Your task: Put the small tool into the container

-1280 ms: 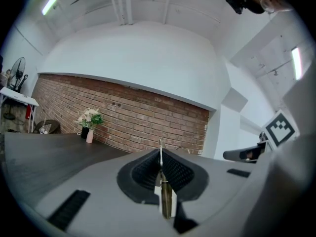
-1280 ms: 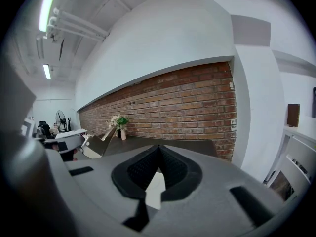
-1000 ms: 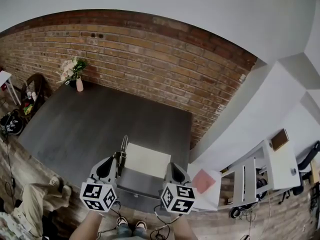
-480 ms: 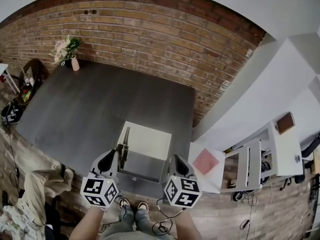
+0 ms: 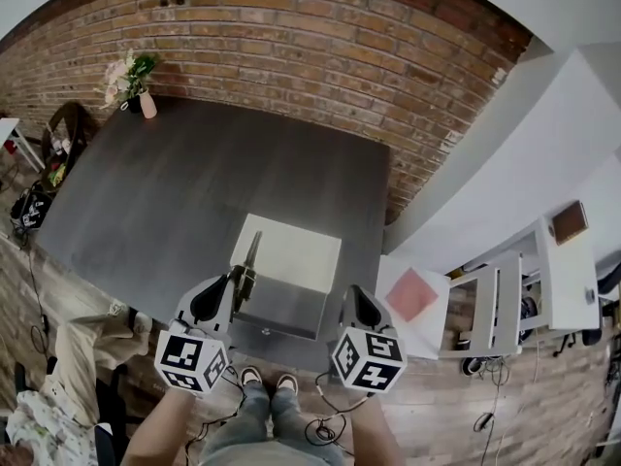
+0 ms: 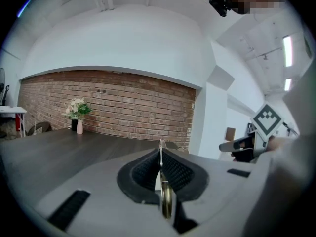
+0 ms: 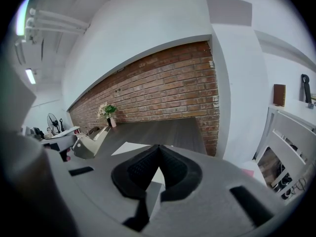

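Observation:
A grey container [image 5: 281, 311] with a white panel [image 5: 291, 253] behind it sits at the near edge of the dark table [image 5: 175, 202]. My left gripper [image 5: 233, 287] hovers at the container's left front corner, shut on a thin metal tool [image 5: 251, 260] that points away over the box's left side. In the left gripper view the tool [image 6: 162, 181] stands edge-on between the shut jaws of that gripper [image 6: 160, 154]. My right gripper [image 5: 349, 297] hangs at the container's right front corner. Its jaws [image 7: 158, 152] are shut with nothing between them.
A vase of flowers [image 5: 136, 83] stands at the table's far left corner by the brick wall. A white side table with a pink sheet [image 5: 412, 294] and a white shelf cart [image 5: 505, 299] stand to the right. Chairs and bags [image 5: 44, 178] crowd the left.
The head view has tilted down, so the table and container sit higher and fuller in the picture. Both grippers stay at the container's front corners, the left still shut on the tool.

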The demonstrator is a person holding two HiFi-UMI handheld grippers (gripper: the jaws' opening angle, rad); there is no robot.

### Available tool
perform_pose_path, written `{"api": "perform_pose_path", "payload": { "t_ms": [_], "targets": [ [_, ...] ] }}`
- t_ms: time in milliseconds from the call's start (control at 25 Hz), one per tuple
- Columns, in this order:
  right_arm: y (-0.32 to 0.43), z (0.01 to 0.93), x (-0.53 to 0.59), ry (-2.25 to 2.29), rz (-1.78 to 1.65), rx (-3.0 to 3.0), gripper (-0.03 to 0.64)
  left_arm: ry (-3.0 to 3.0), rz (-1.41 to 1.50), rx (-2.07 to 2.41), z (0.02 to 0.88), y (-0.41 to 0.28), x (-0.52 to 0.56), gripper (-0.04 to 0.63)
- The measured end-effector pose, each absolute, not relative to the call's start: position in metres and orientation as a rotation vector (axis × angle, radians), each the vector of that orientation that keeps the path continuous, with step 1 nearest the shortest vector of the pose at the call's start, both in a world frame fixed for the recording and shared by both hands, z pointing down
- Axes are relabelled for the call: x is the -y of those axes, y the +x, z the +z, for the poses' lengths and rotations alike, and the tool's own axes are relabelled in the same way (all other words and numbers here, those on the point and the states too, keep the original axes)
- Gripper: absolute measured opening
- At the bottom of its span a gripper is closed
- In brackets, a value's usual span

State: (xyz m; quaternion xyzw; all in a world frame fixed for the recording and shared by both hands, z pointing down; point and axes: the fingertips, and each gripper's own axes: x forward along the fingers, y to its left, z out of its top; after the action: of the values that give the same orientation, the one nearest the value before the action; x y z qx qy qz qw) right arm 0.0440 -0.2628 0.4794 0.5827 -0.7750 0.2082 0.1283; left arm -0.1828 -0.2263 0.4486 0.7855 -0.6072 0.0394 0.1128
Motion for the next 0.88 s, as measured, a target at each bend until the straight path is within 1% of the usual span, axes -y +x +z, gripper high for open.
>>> {"api": "perform_pose_path", "payload": {
  "t_ms": [400,880],
  "targets": [
    [0.060,0.502,0.260,1.717,0.677,2.216,0.003,2.622,0.391,1.504,0.443,-0.149,0.232,0.011],
    [0.068,0.530,0.253,1.724,0.736,2.166,0.003,2.923,0.697,0.978,0.466,-0.109,0.222,0.011]
  ]
}}
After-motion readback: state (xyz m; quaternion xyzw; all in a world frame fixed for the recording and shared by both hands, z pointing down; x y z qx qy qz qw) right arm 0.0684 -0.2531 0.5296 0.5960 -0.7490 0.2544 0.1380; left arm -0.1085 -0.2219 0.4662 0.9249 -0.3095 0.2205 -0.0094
